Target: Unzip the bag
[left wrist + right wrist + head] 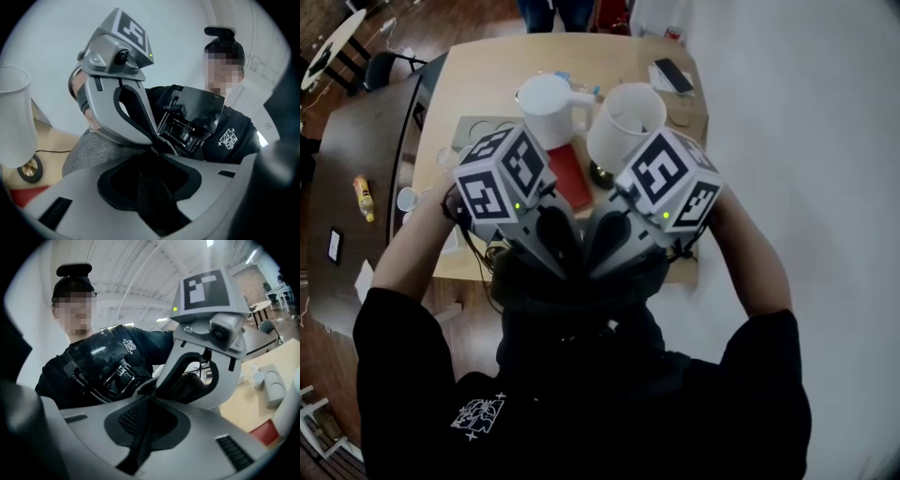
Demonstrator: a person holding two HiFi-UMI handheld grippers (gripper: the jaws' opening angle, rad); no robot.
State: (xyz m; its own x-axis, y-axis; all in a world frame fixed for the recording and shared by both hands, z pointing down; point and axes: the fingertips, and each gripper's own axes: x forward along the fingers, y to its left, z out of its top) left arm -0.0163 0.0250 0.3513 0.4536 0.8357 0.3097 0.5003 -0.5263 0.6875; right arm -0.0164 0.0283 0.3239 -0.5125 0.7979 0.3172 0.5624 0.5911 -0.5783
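Both grippers are held close against the person's chest, tips pointing back at the person and meeting. A grey fabric bag (89, 150) bulges under the right gripper (154, 143) in the left gripper view; in the head view the two grippers hide it. My left gripper (567, 262) (152, 157) is shut, with a strip of dark fabric (152, 199) pinched between its pads. My right gripper (598, 258) (150, 397) is shut too, its pads meeting in a thin line; whether they pinch anything is hidden. The left gripper's tips (146, 387) touch the right's.
Beyond the grippers a wooden table (478, 84) carries a white pitcher (548, 108), a white cup (628, 122), a red book (570, 176) and a phone (673, 75). A dark table (356, 169) stands to the left, a white wall to the right.
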